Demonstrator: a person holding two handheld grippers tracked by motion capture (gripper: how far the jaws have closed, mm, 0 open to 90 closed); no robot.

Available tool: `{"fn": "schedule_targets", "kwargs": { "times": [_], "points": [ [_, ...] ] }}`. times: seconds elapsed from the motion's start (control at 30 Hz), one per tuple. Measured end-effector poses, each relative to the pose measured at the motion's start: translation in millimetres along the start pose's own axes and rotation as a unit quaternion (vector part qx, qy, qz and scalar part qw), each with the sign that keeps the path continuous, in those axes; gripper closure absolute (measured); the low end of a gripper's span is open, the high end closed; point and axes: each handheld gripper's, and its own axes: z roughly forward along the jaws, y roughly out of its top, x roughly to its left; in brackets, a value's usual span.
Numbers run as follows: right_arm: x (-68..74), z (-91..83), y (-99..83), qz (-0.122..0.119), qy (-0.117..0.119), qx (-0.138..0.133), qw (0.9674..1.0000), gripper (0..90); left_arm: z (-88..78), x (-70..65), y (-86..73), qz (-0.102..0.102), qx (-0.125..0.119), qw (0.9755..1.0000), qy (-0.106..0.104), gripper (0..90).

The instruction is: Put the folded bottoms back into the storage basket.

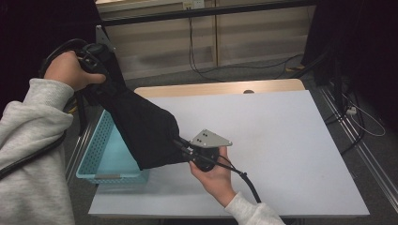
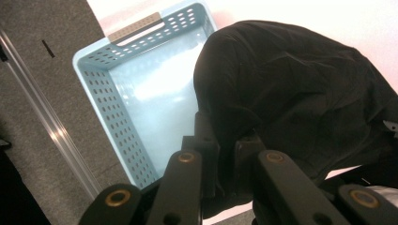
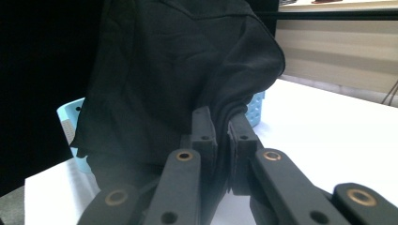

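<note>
White tabletop (image 1: 281, 140) under dim light, with a pale blue basket (image 1: 101, 154) at its left edge. Two hands hold a black cloth (image 1: 145, 131) stretched in the air, partly over the basket. Left gripper (image 2: 225, 154) is clamped on the cloth's upper end, raised high; right gripper (image 3: 220, 140) is clamped on its lower edge near the table. Soft, light and floppy, the cloth likely drapes and sags, so pinching folded edges or corners seems the surest hold.

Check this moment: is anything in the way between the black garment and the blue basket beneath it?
Nothing visible blocks it. The black garment hangs stretched between the left gripper and the right gripper, both clamped on its fabric, partly over the light blue basket. The basket's floor looks bare.
</note>
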Motion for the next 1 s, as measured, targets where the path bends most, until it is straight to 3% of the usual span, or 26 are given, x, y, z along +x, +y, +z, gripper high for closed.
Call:
{"fn": "schedule_targets", "kwargs": {
  "times": [0.57, 1.0],
  "points": [
    [19.4, 26.9, 6.1, 0.001, 0.021, -0.002, 0.9998, 83.7, -9.6, 29.0, -10.3, -0.020, -0.006, 0.9998, 0.005, 84.1],
    [48.2, 54.9, 7.5, -0.002, 0.039, 0.001, 0.9992, 83.6, -6.7, 60.8, -19.1, -0.032, -0.001, 0.9994, 0.015, 84.1]
  ]
}}
